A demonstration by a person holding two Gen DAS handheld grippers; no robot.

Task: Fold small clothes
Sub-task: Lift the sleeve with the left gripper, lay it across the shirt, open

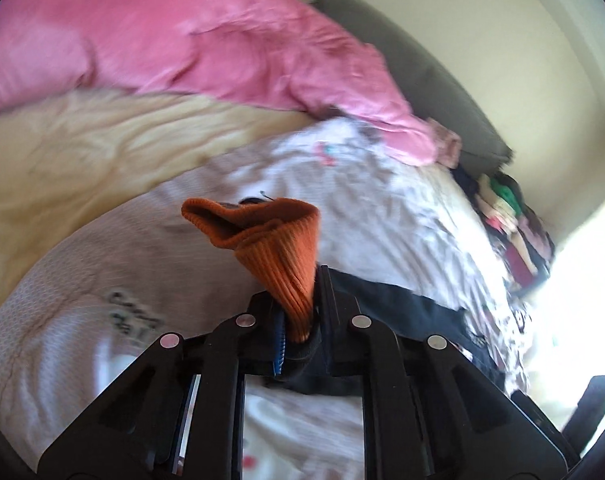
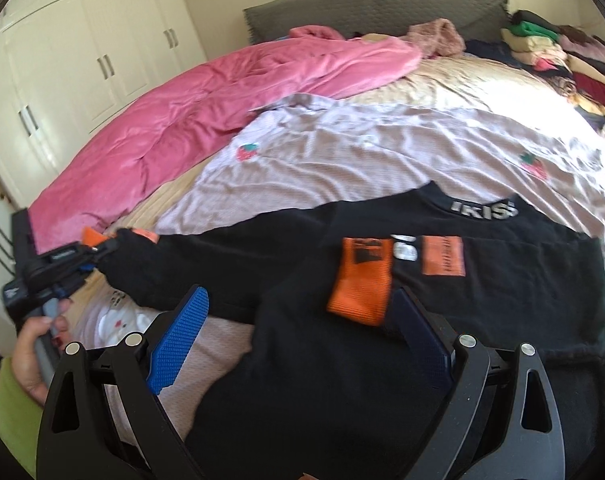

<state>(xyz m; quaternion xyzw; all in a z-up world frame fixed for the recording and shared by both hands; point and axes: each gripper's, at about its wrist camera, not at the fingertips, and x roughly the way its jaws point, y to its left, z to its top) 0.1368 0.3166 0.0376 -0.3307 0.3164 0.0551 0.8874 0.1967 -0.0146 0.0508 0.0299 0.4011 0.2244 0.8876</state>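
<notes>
Black sweater (image 2: 382,280) lies spread front-up on the bed, on a pale lilac sheet (image 2: 362,148) printed with strawberries. Its collar, lettered in white, points toward the headboard (image 2: 362,4), and orange patches show on the chest. One sleeve, ending in an orange ribbed cuff (image 2: 360,280), is folded in across the chest. The other sleeve stretches out sideways, and its orange cuff (image 1: 278,248) is pinched in the left tongs (image 1: 302,300), which are closed tight on it; that view is blurred. In the right wrist view the left tongs (image 2: 98,246) show at the sleeve's end, with the left hand (image 2: 34,356) on the handle below. The right tongs (image 2: 298,312) stand wide open over the sweater's lower body, blue pads (image 2: 178,340) apart, gripping nothing, with the right-hand finger just beside the folded cuff. A pink quilt (image 2: 174,112) lies crumpled beyond the sheet, a stack of folded clothes (image 2: 554,48) sits near the headboard, and white wardrobes (image 2: 82,48) stand past the bed.
</notes>
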